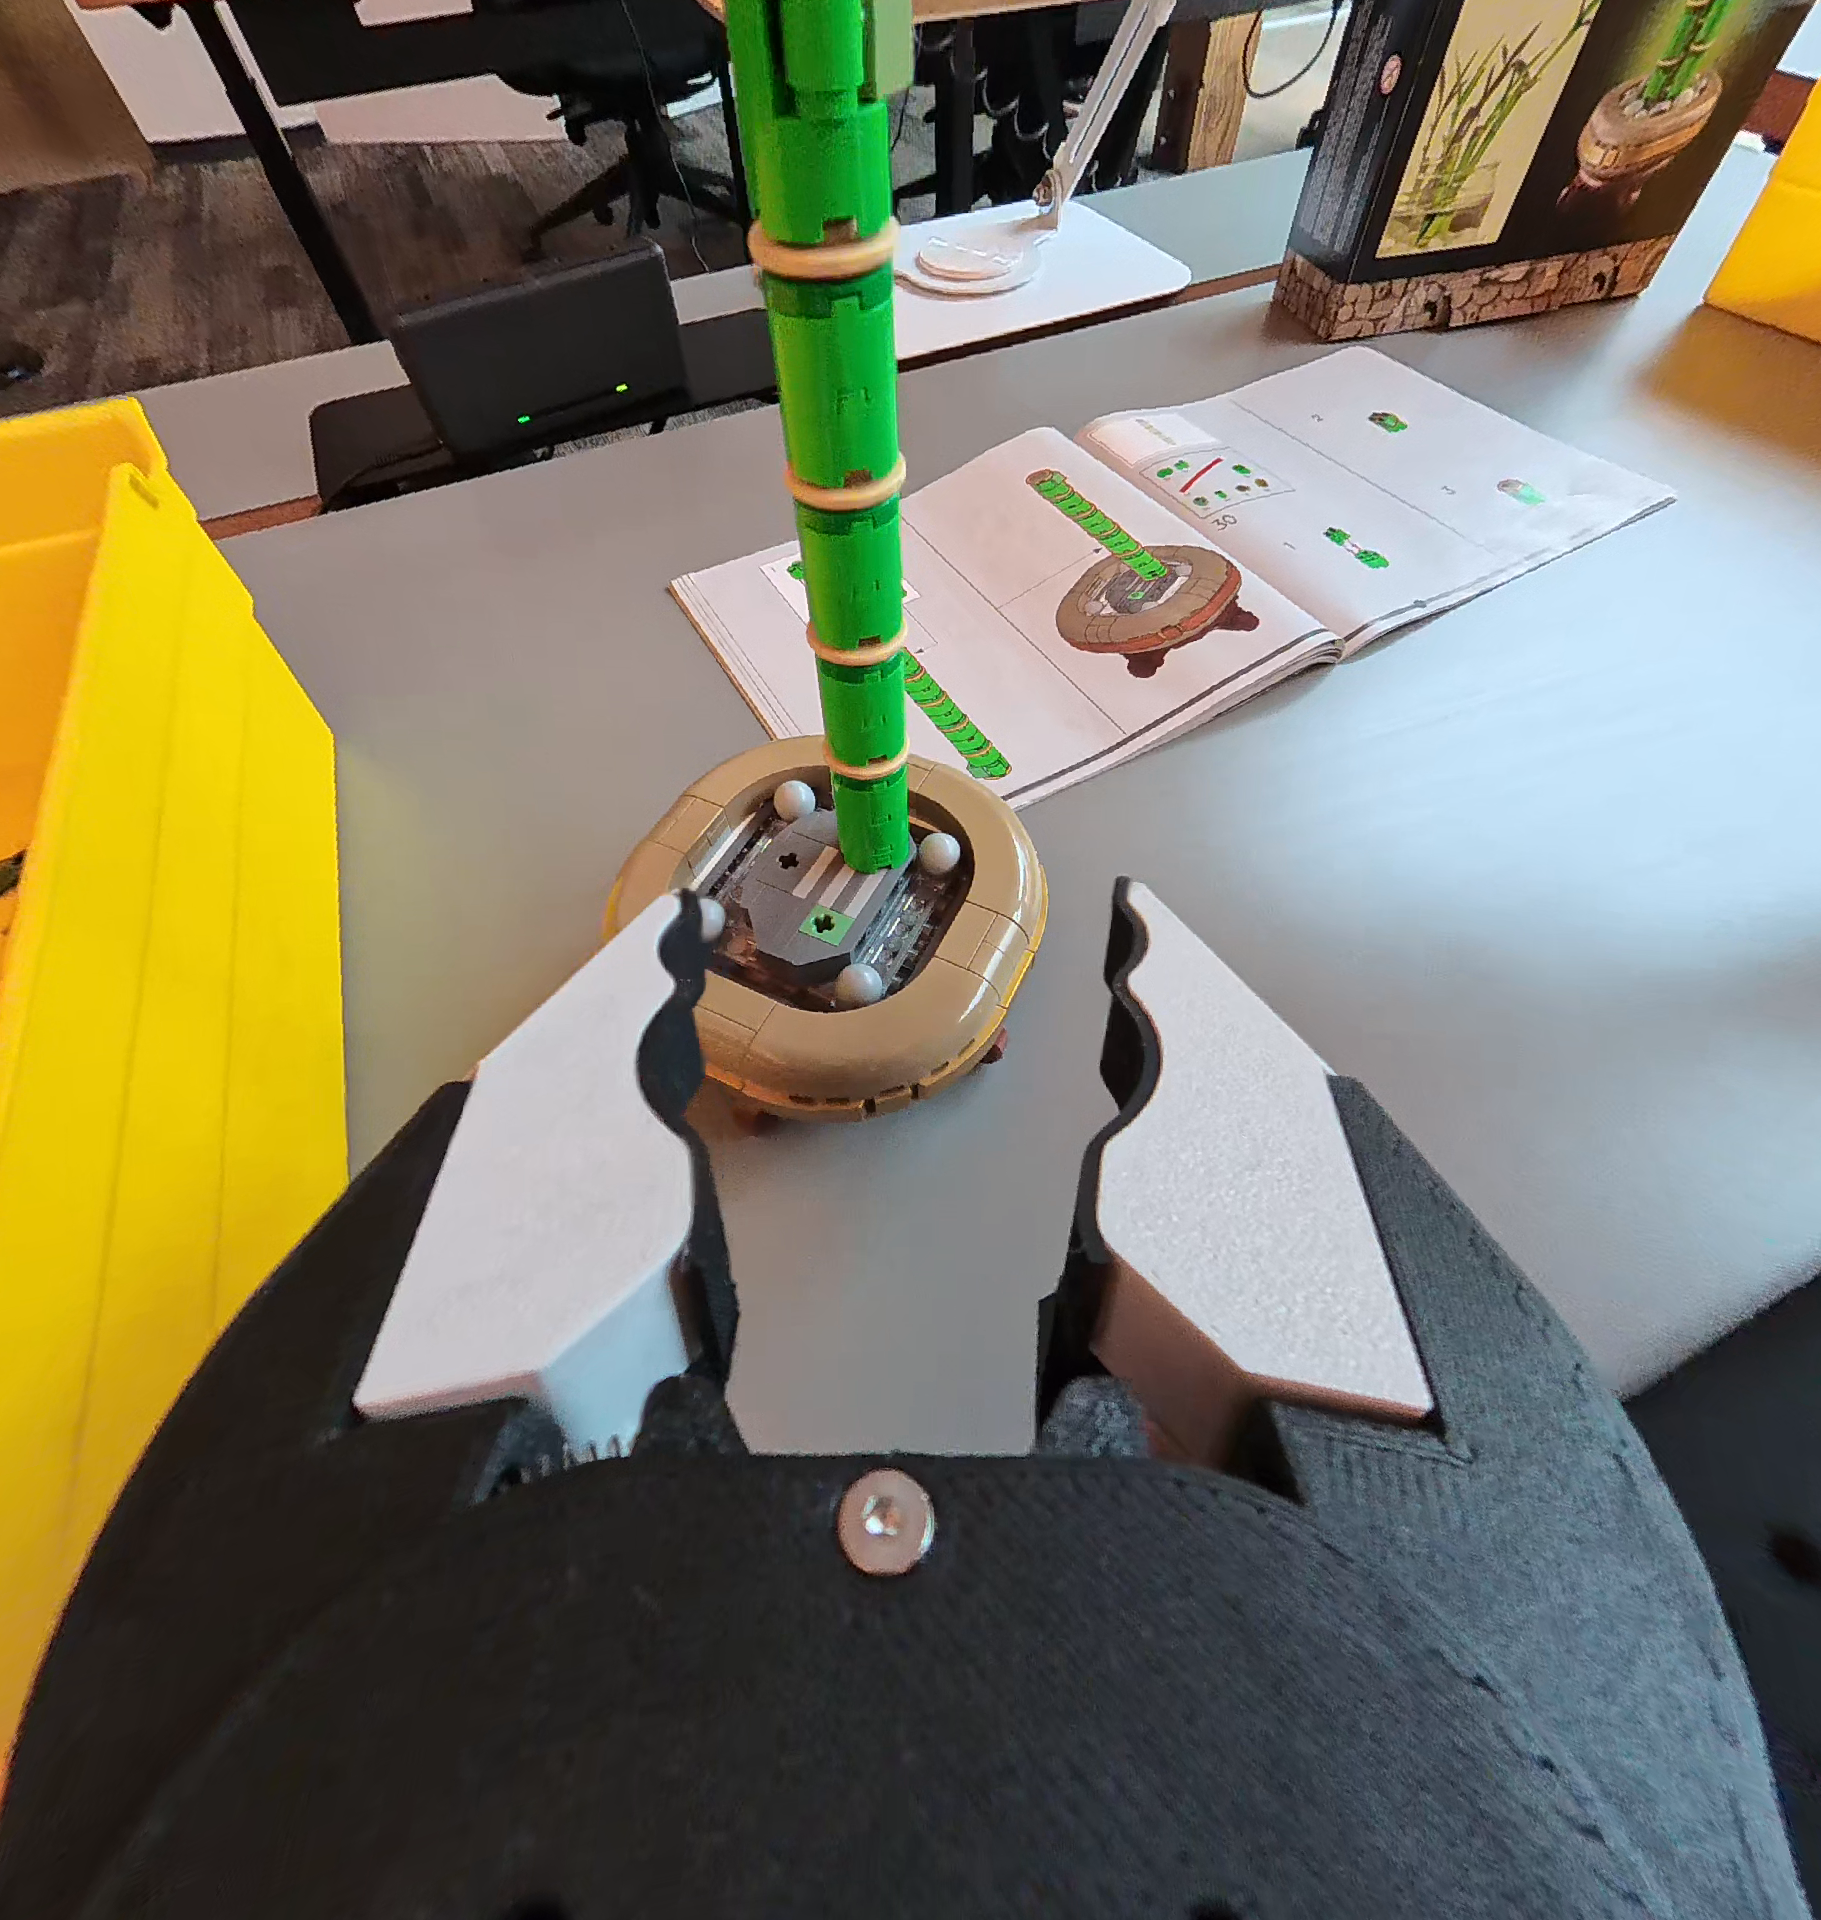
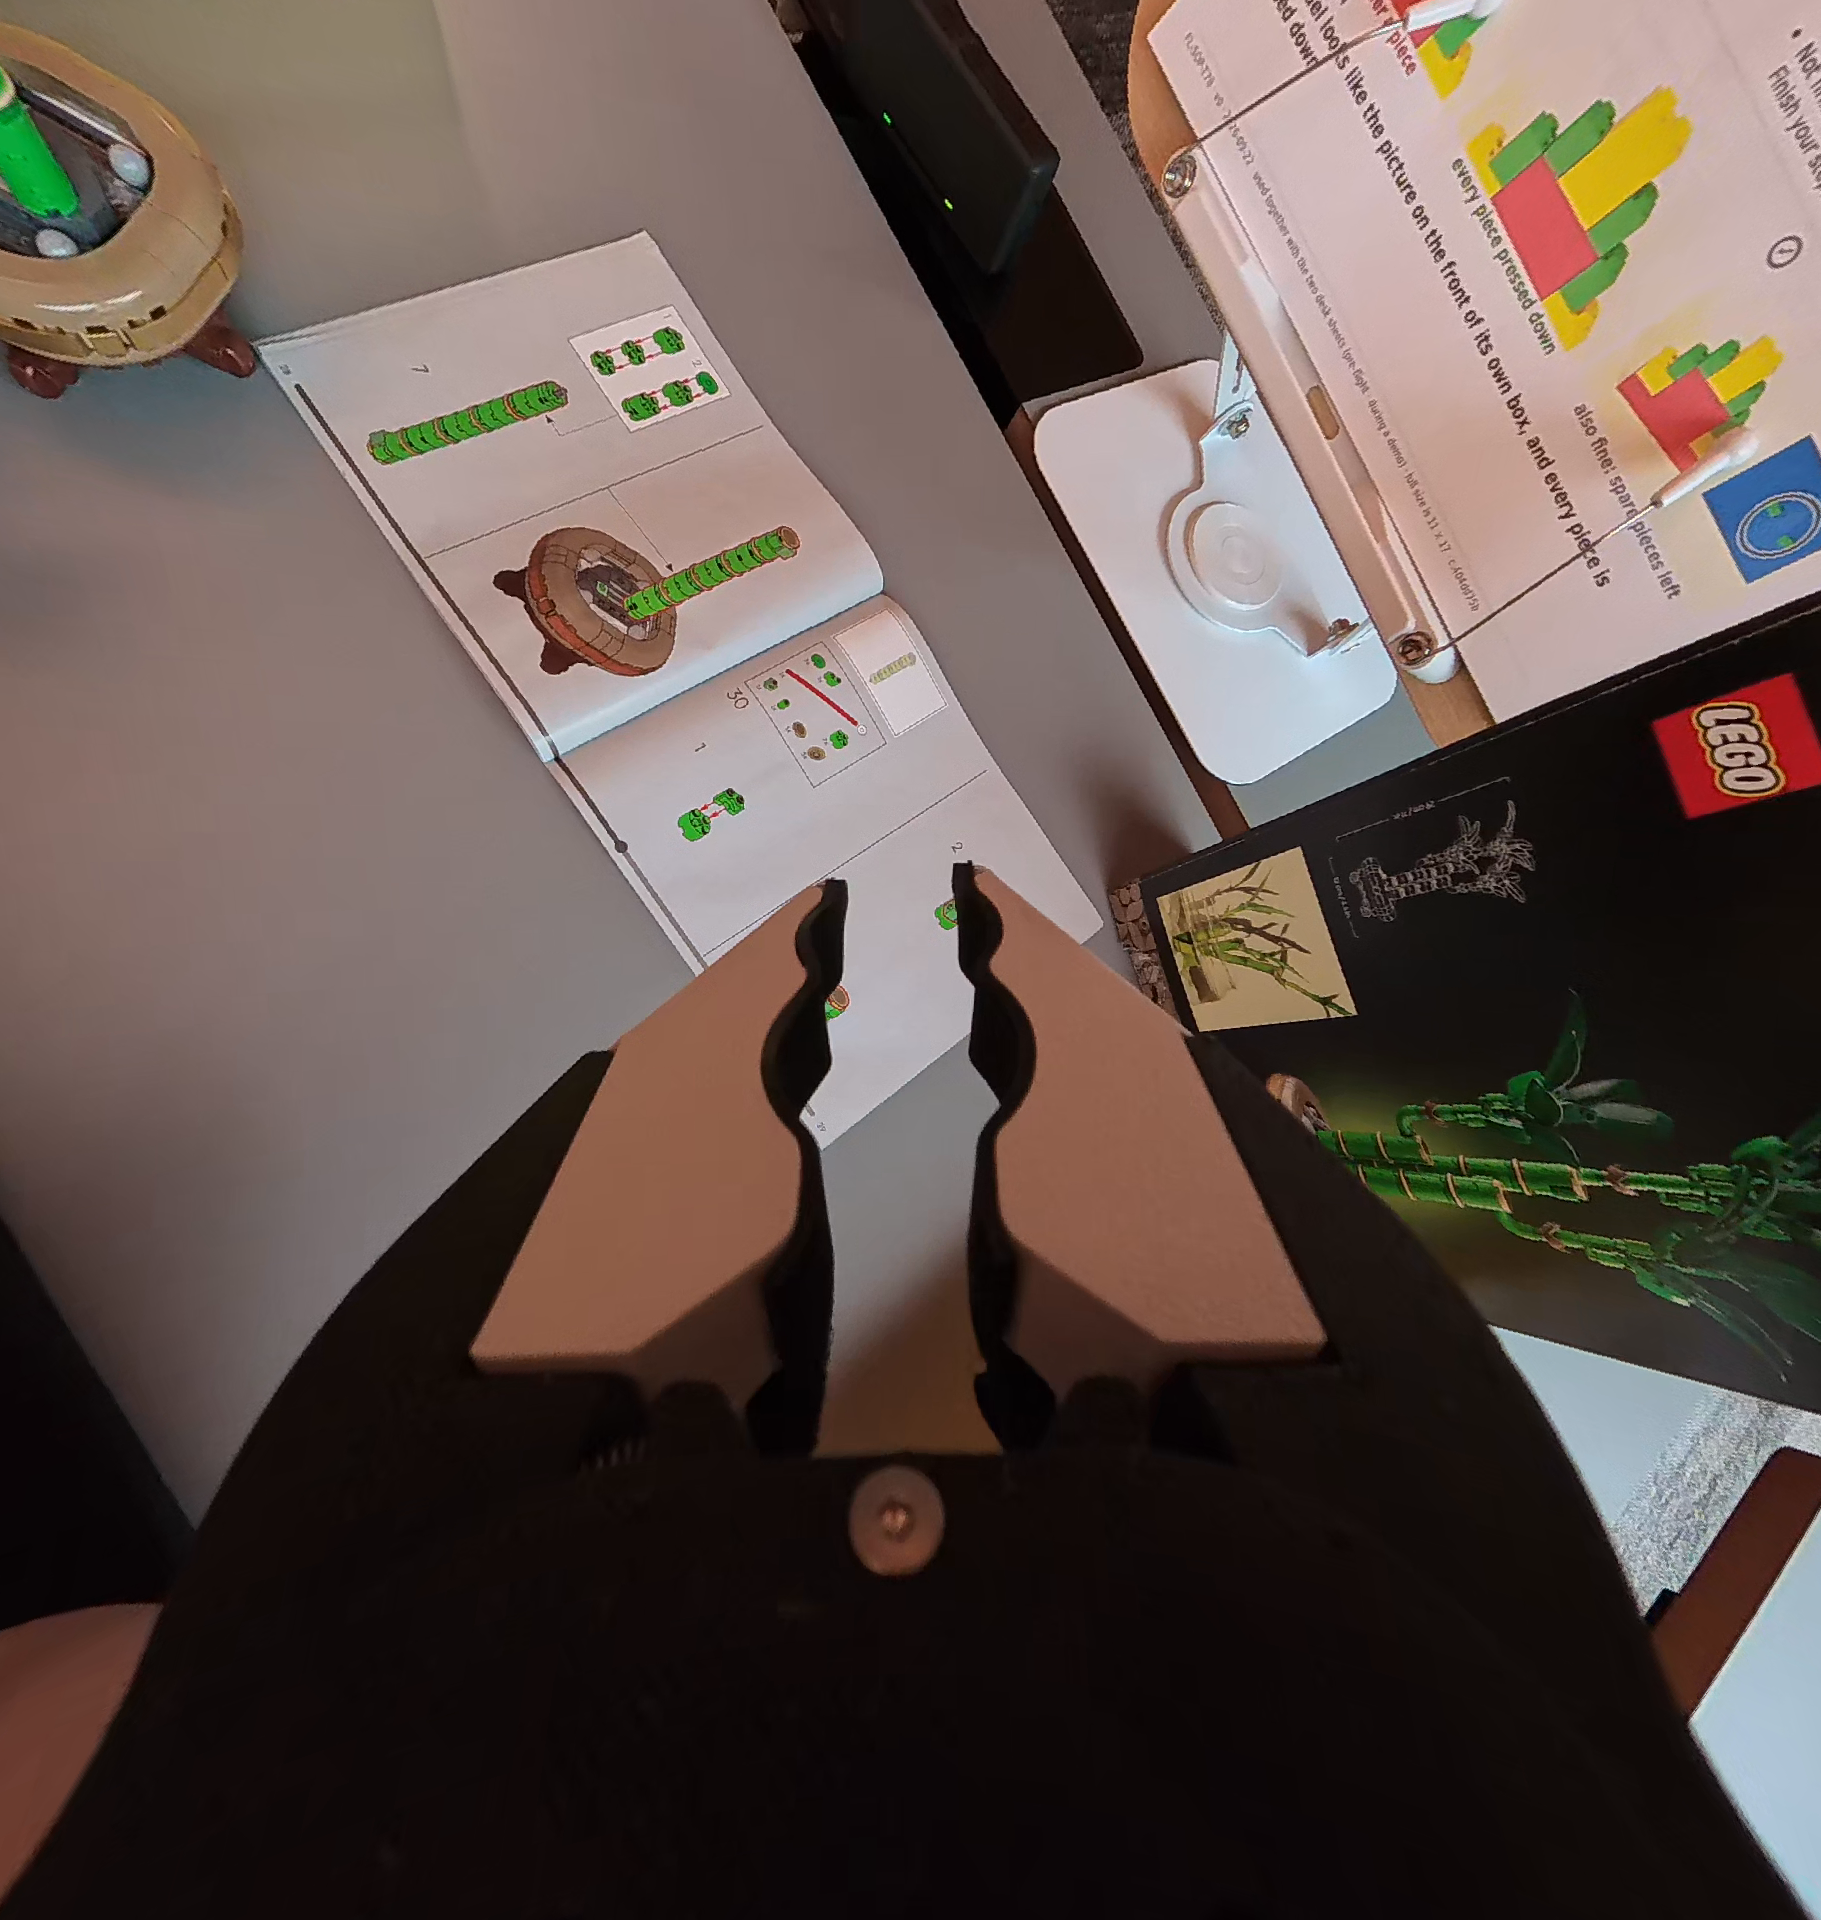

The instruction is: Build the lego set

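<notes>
A tan round lego pot [image 1: 854,1049] stands on the grey table, with a tall green bamboo stalk [image 1: 844,436] upright in it. Small grey balls sit at the corners of its dark inner plate. My left gripper [image 1: 901,914] is open and empty, just in front of the pot, its left fingertip [image 1: 677,935] overlapping the rim. The pot also shows in the right wrist view [image 2: 106,281] at the top left. My right gripper [image 2: 901,883] is open with a narrow gap, empty, above the lower page of the open instruction booklet [image 2: 615,582].
The booklet [image 1: 1249,582] lies behind the pot. The set's box [image 1: 1488,156] stands at the back right; it also shows in the right wrist view [image 2: 1560,1039]. A yellow bin [image 1: 106,935] stands at the left. A white stand base [image 2: 1197,561] holds a printed sheet [image 2: 1508,260]. The left gripper's tips are roughly 35 centimetres from the right gripper's. My left gripper is the nearer one to the tall green bamboo stalk [image 1: 844,436]: about 7 centimetres, against 35 centimetres.
</notes>
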`<action>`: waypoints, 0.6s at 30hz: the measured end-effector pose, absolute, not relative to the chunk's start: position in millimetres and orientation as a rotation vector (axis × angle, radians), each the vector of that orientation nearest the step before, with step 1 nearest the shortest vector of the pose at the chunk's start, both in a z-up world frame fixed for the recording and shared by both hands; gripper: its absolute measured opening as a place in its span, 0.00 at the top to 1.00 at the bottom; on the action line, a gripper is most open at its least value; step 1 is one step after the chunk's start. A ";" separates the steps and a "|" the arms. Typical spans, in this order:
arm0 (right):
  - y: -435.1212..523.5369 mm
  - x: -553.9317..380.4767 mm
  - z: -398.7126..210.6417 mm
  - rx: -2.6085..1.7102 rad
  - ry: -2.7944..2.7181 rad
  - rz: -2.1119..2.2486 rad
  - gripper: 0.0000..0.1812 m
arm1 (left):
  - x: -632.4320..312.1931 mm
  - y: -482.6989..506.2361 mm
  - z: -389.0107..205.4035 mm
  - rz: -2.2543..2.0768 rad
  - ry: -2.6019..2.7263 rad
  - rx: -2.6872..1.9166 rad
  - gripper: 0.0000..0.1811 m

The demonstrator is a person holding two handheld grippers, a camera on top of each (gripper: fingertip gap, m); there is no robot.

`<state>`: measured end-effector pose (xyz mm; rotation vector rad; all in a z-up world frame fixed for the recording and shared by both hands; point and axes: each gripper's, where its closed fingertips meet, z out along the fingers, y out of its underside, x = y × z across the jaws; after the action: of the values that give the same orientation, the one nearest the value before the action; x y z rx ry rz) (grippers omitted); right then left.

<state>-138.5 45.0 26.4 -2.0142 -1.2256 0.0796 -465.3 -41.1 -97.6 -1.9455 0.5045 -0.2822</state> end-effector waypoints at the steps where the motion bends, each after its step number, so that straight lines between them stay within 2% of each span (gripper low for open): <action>1: 44.6 -138.2 27.0 -2.012 -1.225 0.078 0.88 | -466.7 -39.3 -98.7 -0.271 0.505 -1.938 0.55; 4: 42.8 -138.0 29.6 -1.999 -1.224 0.078 0.88 | -469.3 -35.1 -102.4 -0.246 0.507 -1.921 0.50; 18: 41.7 -144.6 27.0 -1.976 -1.274 0.059 0.88 | -473.6 -29.5 -119.3 -0.231 0.521 -1.908 0.48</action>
<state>-144.6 41.7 27.0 -1.9764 -1.2736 0.0594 -473.6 -29.5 -119.3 -1.9079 0.5208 -0.2310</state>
